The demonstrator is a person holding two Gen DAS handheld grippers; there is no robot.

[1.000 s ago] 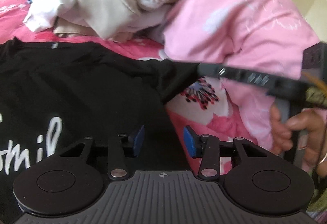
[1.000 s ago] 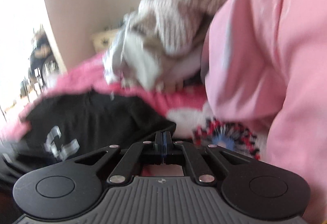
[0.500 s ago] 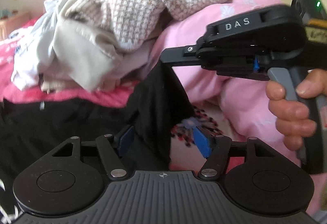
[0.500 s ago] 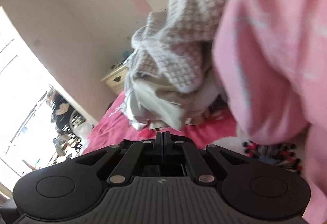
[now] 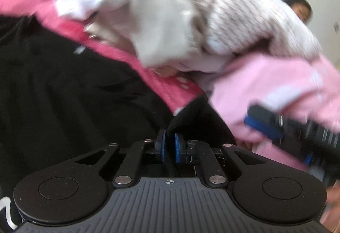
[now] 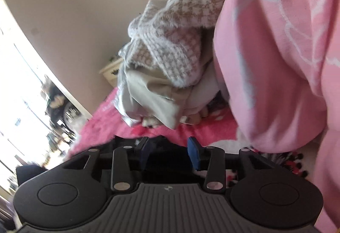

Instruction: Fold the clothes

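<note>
A black T-shirt (image 5: 74,94) with white lettering lies spread on the pink bed. My left gripper (image 5: 169,141) is closing its blue pads on a raised fold of the shirt's black sleeve (image 5: 197,118), and the cloth sits pinched between them. To the right in the left wrist view, my right gripper (image 5: 263,124) shows blurred against the pink quilt. In the right wrist view, my right gripper (image 6: 170,148) is opening. Black shirt cloth (image 6: 165,160) lies low between its spread pads, and they do not press on it.
A heap of clothes sits behind the shirt: a checked knit (image 5: 233,16) over pale beige garments (image 5: 161,26). A bulky pink quilt (image 5: 276,88) rises at the right. A person (image 5: 297,7) sits at the back right. A bedside cabinet (image 6: 110,71) stands by the wall.
The right gripper, shut on the lifted black sleeve, has opened and let it go. The left gripper has moved in, rolled, and closed from wide open onto the sleeve.
</note>
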